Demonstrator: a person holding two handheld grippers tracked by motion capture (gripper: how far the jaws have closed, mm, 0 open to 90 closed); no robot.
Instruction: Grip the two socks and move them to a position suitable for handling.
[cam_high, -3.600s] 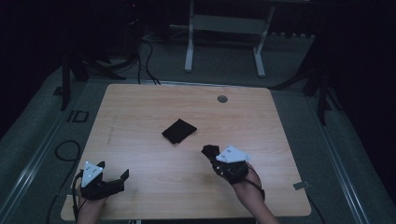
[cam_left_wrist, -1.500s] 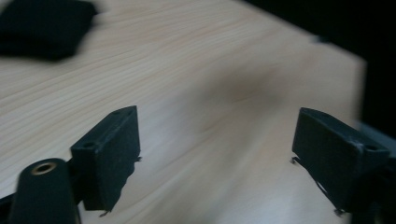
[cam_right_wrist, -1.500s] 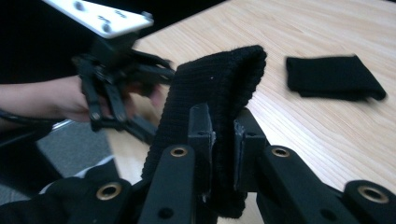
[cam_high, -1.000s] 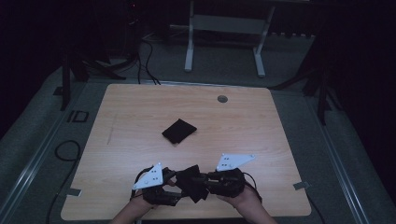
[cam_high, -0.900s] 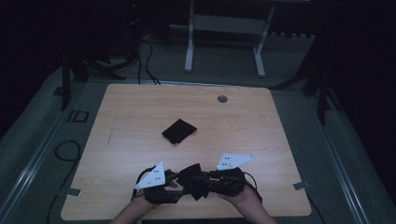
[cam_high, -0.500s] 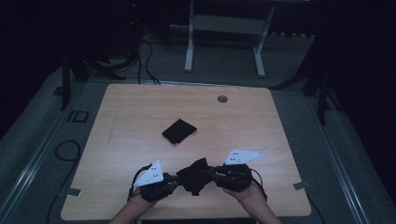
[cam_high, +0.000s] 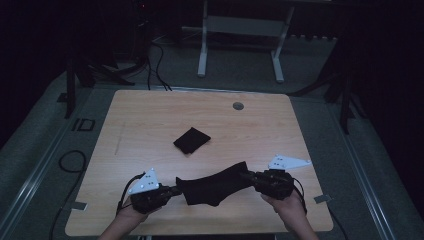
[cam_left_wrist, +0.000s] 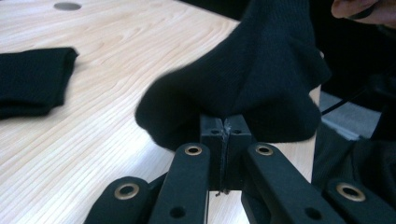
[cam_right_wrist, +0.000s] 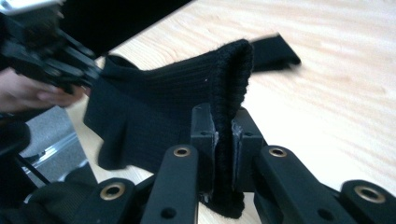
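High view: left gripper (cam_high: 172, 190) and right gripper (cam_high: 246, 175) near the counter's (cam_high: 150, 125) front edge, a black sock (cam_high: 212, 184) stretched between the two sets of fingers. Sock dark, sagging slightly in the middle, one end at each gripper. Beyond the fingers, toward the counter's middle and well apart from the stretched sock, a second, folded sock (cam_high: 192, 140). Farther still, near the far edge, a round grey grommet (cam_high: 238, 106). Grey three-cornered plates on top of both grippers, hands coming in behind.

Left gripper view: fingers (cam_left_wrist: 212, 140) pressed together, just closed, a thin fold of sock (cam_left_wrist: 261, 70) pinched at the tips and bulging up and over them. Folded sock (cam_left_wrist: 32, 79) off to the left of the fingers, flat on the counter (cam_left_wrist: 116, 42); grommet (cam_left_wrist: 67, 6) far ahead at the top left.

Right gripper view: fingers (cam_right_wrist: 203, 135) clamped on the ribbed cuff of the sock (cam_right_wrist: 159, 116), the cuff edge standing upright between the pads and hanging a little below them. Rest of the sock running left from the fingers to the left gripper (cam_right_wrist: 91, 70). Folded sock (cam_right_wrist: 275, 51) just past the cuff, on the counter (cam_right_wrist: 336, 74).
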